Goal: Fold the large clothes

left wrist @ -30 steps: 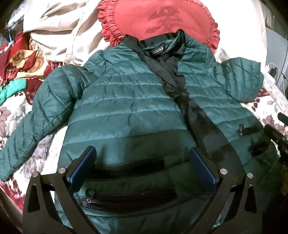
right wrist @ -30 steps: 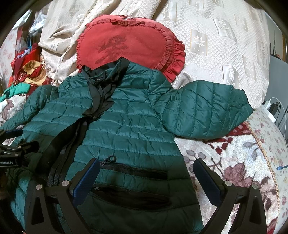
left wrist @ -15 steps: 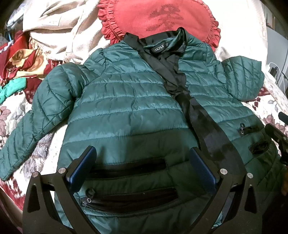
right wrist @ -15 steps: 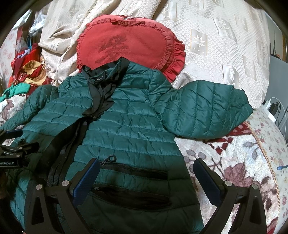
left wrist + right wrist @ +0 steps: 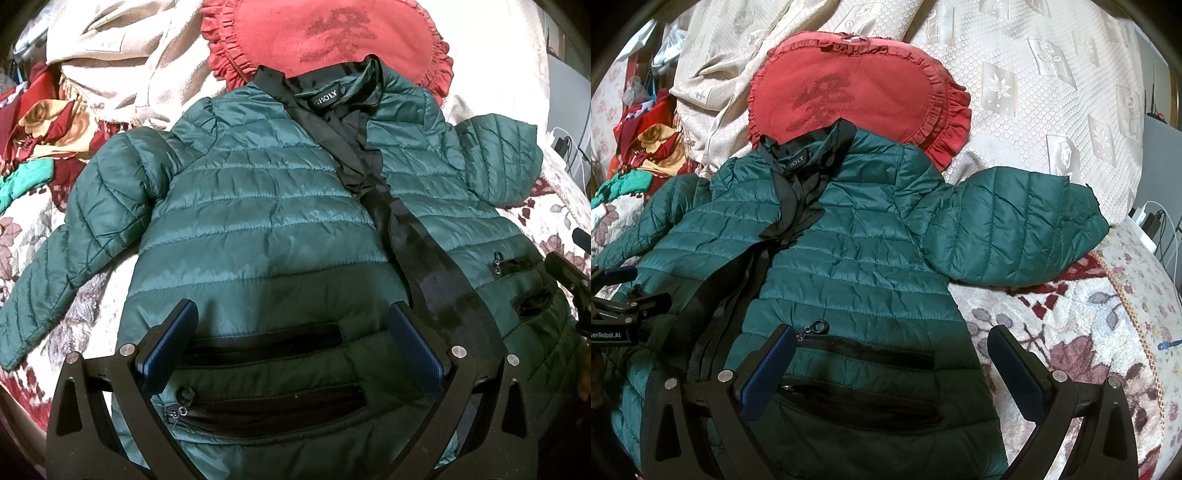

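Observation:
A dark green quilted puffer jacket (image 5: 258, 221) (image 5: 857, 266) lies front-up on a floral bedspread, collar away from me, black zipper band running down its middle. Its left sleeve (image 5: 74, 236) stretches out to the lower left; its right sleeve (image 5: 1012, 229) lies bent out to the right. My left gripper (image 5: 291, 328) hovers open over the lower left front panel, above two black pocket zippers. My right gripper (image 5: 894, 350) hovers open over the lower right front panel, one finger over the pocket, the other over the bedspread. Neither holds anything.
A red ruffled cushion (image 5: 332, 33) (image 5: 849, 88) sits just behind the collar. Beige blankets (image 5: 110, 55) and colourful clothes (image 5: 40, 125) pile up at the back left. A cream patterned cover (image 5: 1052, 81) rises behind. Cables and a charger (image 5: 1148, 221) lie at the right edge.
The left wrist view has crept slightly forward and the jacket sits a touch lower in it. The right gripper has stayed still. Both stay open.

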